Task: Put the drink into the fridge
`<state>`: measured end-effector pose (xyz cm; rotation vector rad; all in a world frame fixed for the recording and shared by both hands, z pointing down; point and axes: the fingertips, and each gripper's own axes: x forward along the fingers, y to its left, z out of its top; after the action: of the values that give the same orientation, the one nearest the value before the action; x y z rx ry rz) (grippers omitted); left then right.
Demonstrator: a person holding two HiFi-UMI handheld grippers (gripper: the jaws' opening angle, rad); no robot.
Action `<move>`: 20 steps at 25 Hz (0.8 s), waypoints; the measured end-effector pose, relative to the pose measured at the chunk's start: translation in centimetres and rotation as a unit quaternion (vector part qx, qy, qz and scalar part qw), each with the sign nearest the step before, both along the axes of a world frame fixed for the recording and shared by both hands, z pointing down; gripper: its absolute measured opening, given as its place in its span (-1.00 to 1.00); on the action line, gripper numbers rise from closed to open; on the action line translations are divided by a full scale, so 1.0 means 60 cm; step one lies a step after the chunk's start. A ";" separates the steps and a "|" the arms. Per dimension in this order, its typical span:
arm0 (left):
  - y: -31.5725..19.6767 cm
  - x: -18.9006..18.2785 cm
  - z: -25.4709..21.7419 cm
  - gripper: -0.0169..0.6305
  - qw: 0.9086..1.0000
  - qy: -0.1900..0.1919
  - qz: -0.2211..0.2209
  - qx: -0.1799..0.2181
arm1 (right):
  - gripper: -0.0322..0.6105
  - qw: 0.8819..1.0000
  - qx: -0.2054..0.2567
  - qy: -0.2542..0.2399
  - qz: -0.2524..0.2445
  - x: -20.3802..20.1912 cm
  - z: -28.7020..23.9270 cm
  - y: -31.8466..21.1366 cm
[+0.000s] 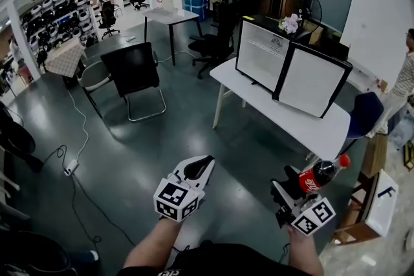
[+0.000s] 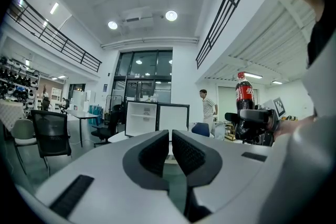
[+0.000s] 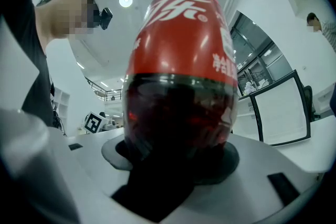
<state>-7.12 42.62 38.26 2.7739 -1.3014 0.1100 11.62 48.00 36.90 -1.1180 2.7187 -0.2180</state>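
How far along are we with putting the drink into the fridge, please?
Done: the drink is picked up, clamped in the right gripper, and the fridge on the table stands open. In hand: the drink is held short of the table. Left: place it inside. The left gripper is shut and empty.

White tabletop (image 1: 321, 131) at centre-right, blue chair (image 1: 364, 114) just behind its far end. Black chair (image 1: 132, 68) and grey chair (image 1: 95, 76) side by side on the grey floor (image 1: 129, 152). Power strip (image 1: 70, 167) with cable on the floor, left. Person in a striped shirt (image 1: 403, 82) at the right edge. Second table (image 1: 169, 16) far back.
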 end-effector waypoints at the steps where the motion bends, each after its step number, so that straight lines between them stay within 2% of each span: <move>1: 0.000 -0.014 0.002 -0.84 1.000 0.001 -0.002 -0.001 | -0.04 1.000 -0.001 0.002 0.000 -0.012 0.001 -0.003; 9: 0.004 -0.094 0.023 -0.84 1.000 0.006 -0.010 -0.013 | -0.03 1.000 -0.013 0.009 -0.008 -0.095 0.011 -0.007; 14: -0.010 -0.100 0.040 -0.84 1.000 0.009 0.001 -0.022 | -0.03 1.000 -0.019 0.009 -0.003 -0.108 0.020 -0.016; 20: -0.039 -0.080 0.052 -0.84 0.999 0.013 0.012 -0.027 | -0.03 0.999 -0.033 0.007 0.008 -0.084 0.039 -0.044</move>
<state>-11.93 40.30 41.37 2.7360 -1.2411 0.1090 6.59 45.35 39.23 -1.1632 2.7328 -0.3002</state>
